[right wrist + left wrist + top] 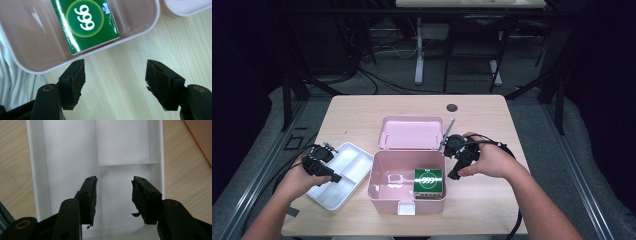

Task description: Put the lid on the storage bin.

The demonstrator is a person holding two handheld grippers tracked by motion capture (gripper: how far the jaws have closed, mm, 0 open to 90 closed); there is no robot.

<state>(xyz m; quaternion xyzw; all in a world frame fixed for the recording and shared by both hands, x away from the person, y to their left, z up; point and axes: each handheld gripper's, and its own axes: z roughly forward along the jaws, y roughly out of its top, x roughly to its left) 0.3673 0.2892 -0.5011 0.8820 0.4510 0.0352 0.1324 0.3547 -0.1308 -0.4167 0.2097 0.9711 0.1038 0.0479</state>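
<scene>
The left tongs are held parted and empty over the white divided tray. The right tongs are spread, nothing gripped, above bare bench just beside the open pink box, in which the green carton lies. Dark floor and cables are seen beyond.

A pale pink box holds a green carton with a white-numbered, yellow-ringed circle. At nine o'clock sits a white tray. The table is light wood grain.
</scene>
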